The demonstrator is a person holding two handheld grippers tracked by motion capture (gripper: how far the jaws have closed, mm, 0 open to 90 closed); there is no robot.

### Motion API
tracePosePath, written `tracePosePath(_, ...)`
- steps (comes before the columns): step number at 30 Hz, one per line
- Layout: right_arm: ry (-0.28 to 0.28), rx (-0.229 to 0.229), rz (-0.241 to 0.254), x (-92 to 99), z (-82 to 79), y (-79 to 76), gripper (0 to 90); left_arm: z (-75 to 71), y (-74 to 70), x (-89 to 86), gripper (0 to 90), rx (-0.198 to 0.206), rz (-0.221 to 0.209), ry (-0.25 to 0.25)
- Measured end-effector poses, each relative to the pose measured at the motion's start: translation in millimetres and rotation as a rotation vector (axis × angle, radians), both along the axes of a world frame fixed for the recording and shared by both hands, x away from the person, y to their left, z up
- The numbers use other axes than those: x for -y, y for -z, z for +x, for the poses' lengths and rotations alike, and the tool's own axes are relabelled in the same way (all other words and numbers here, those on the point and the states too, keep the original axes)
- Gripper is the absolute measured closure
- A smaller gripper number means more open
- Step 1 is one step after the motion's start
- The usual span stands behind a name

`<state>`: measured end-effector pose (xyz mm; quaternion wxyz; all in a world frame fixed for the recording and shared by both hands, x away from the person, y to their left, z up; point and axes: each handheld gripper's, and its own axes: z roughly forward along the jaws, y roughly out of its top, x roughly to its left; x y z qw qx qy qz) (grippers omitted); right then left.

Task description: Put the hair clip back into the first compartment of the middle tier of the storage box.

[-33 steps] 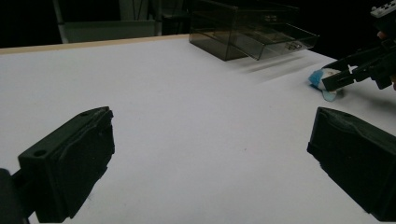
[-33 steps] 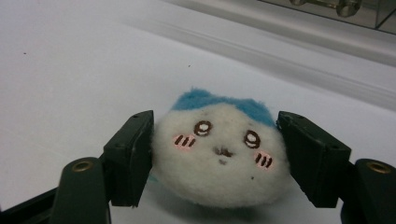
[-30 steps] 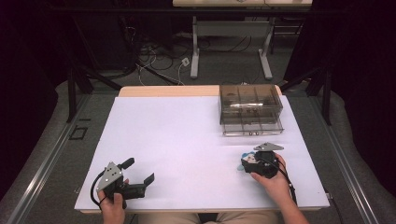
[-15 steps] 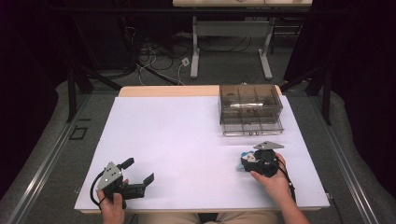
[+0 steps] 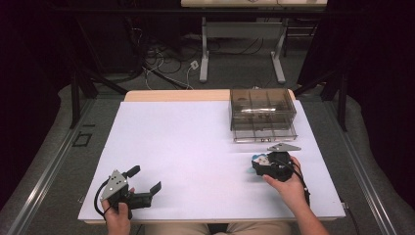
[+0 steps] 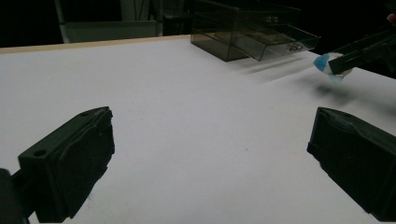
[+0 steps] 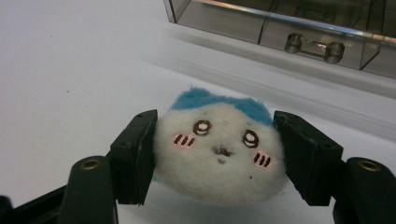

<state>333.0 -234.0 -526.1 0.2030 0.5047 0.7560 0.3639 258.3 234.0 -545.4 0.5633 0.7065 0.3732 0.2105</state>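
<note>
The right tongs (image 7: 219, 154) are gripping the plush toy (image 7: 219, 149) just off the white tabletop (image 5: 195, 142), the smoked drawer box (image 5: 262, 115) lying close ahead of them, while the left tongs (image 5: 142, 182) are idling released, well apart.

Your widest free room is the bare middle and left of the white surface (image 5: 186, 147), between your two hands. The one standing obstacle is the smoky transparent plastic drawer box (image 5: 262, 113) at the far right; its lower drawer juts toward you. Your right tool (image 5: 260, 165) sits near that drawer front, its jaws closed around the small white-and-blue plush toy (image 7: 219, 147). Your left tool (image 5: 144, 179), jaws spread wide, has open surface ahead of it.
</note>
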Motion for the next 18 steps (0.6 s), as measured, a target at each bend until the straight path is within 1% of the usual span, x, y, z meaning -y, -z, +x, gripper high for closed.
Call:
tracePosePath(3, -0.001, 0.004, 0.005, 0.1, 2.3, -8.0, 32.8, 0.1, 0.0, 0.6, 0.4, 0.002, 0.004, 0.002)
tracePosePath(4, -0.001, 0.004, 0.005, 0.1, 2.3, -8.0, 32.8, 0.1, 0.0, 0.6, 0.4, 0.002, 0.004, 0.002)
tracePosePath(6, -0.001, 0.007, 0.02, 0.3, 4.2, -14.5, 32.8, 0.1, 0.0, 0.9, 0.4, 0.002, 0.007, 0.001)
tracePosePath(7, -0.001, 0.007, 0.02, 0.3, 4.2, -14.5, 32.8, 0.1, 0.0, 0.9, 0.4, 0.002, 0.007, 0.001)
tracePosePath(10, -0.007, 0.015, 0.024, -0.1, 6.1, -20.7, 32.8, -0.2, -0.1, 1.3, 0.5, 0.0, 0.006, 0.001)
tracePosePath(11, -0.007, 0.018, 0.016, -0.1, 6.7, -22.7, 32.8, -0.4, -0.1, 1.4, 0.4, -0.002, 0.006, 0.002)
tracePosePath(12, -0.008, 0.018, 0.022, -1.3, 7.9, -26.7, 32.8, -0.3, -0.1, 1.5, 0.5, -0.002, 0.006, 0.003)
tracePosePath(14, -0.01, 0.02, 0.023, -1.8, 8.5, -28.0, 32.8, -0.1, -0.2, 1.6, 0.5, 0.001, 0.005, 0.001)
tracePosePath(15, -0.01, 0.017, 0.021, -2.5, 9.5, -30.5, 32.8, 0.0, -0.3, 1.2, 0.4, 0.004, 0.01, 0.002)
tracePosePath(18, -0.022, 0.028, 0.014, -6.3, 13.8, -38.5, 32.8, 0.2, -0.2, 1.1, 0.4, 0.008, 0.01, 0.002)
